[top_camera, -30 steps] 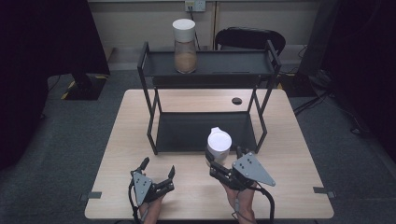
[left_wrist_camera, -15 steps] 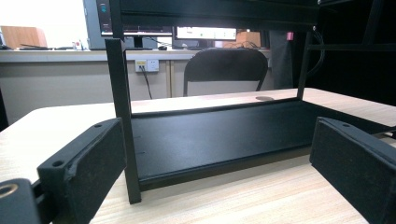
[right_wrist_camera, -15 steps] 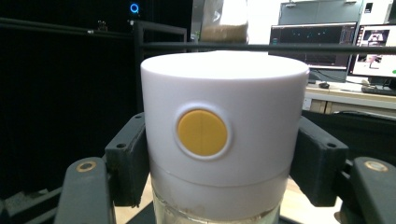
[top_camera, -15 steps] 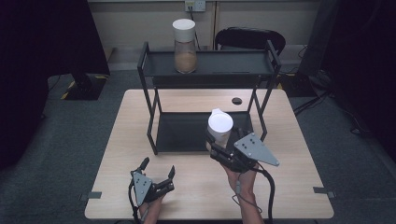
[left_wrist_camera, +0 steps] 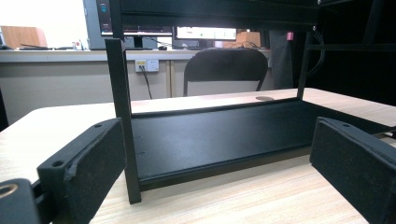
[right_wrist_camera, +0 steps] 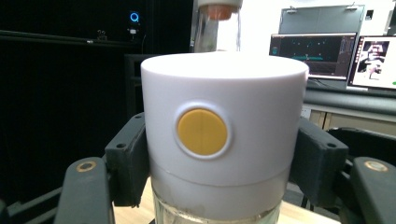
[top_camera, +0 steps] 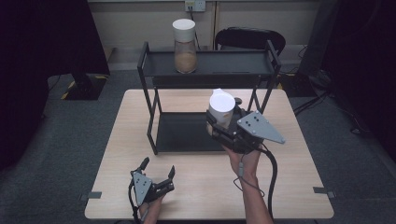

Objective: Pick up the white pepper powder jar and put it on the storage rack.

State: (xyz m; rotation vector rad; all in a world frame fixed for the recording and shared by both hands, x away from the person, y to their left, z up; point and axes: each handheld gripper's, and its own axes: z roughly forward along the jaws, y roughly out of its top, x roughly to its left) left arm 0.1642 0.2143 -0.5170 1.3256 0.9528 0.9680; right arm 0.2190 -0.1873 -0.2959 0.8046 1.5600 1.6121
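Note:
A glass jar with a white lid (top_camera: 221, 108) hangs in the air over the front of the black two-tier rack (top_camera: 149, 100), with my right gripper (top_camera: 218, 127) shut on it. In the right gripper view the lid (right_wrist_camera: 224, 135) carries a yellow round dot, and both pads (right_wrist_camera: 127, 158) press just under it, at the lid's lower edge. A second white-lidded jar (top_camera: 184, 44) with brown contents stands at the left of the top shelf. My left gripper (top_camera: 159, 167) rests open on the table near its front edge, facing the lower shelf (left_wrist_camera: 210, 135), with nothing between its pads (left_wrist_camera: 88, 172).
The wooden table (top_camera: 289, 186) has bare room in front of the rack. A small dark disc (top_camera: 238, 100) lies behind the held jar. A black chair (top_camera: 250, 39) stands beyond the table. The rack's front left post (left_wrist_camera: 122, 116) rises close before the left gripper.
My right gripper has raised the jar and carried it forward toward the rack. The left gripper has stayed put.

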